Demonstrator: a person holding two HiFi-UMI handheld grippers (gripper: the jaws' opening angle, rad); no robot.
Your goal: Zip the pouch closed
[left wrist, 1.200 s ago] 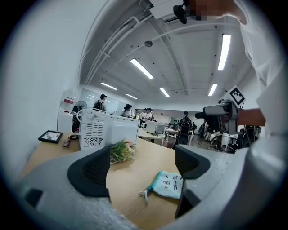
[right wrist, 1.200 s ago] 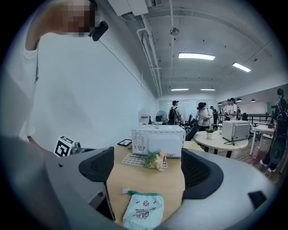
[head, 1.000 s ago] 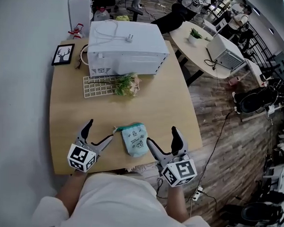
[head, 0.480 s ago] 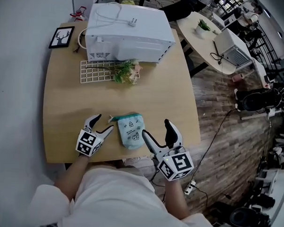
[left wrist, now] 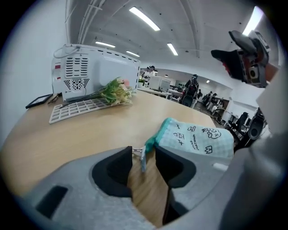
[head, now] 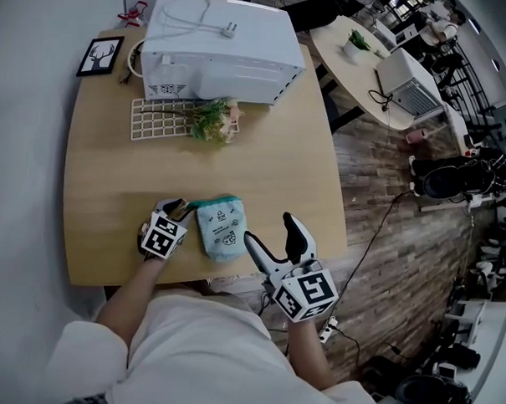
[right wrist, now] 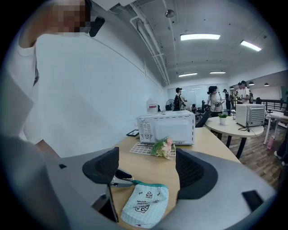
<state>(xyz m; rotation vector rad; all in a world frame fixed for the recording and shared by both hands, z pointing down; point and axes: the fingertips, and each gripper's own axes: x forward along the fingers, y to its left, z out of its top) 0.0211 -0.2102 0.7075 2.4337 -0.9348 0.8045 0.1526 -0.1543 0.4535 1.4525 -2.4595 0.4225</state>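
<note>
A mint-green checked pouch point(head: 219, 229) with small drawings lies near the front edge of the wooden table point(head: 112, 174). Its zipper pull point(left wrist: 142, 156) sticks out at the left end. My left gripper point(head: 179, 209) is low at that end. Its jaws have just been closing and stand narrow on either side of the pull, a thin gap still on each side. In the left gripper view the pouch point(left wrist: 198, 139) lies just past the right jaw. My right gripper point(head: 269, 228) hovers open at the pouch's near right, nothing between its fingers. The right gripper view has the pouch point(right wrist: 146, 204) below the jaws.
A white microwave oven point(head: 214, 49) stands at the back of the table, with a white wire rack point(head: 160, 118) and a small bunch of flowers point(head: 213, 121) in front of it. A framed picture point(head: 99, 55) lies at the back left. The table's front edge is close behind the pouch.
My left gripper came down to the pouch's left end and its jaws narrowed around the zipper pull. The right gripper sank slightly and stayed open.
</note>
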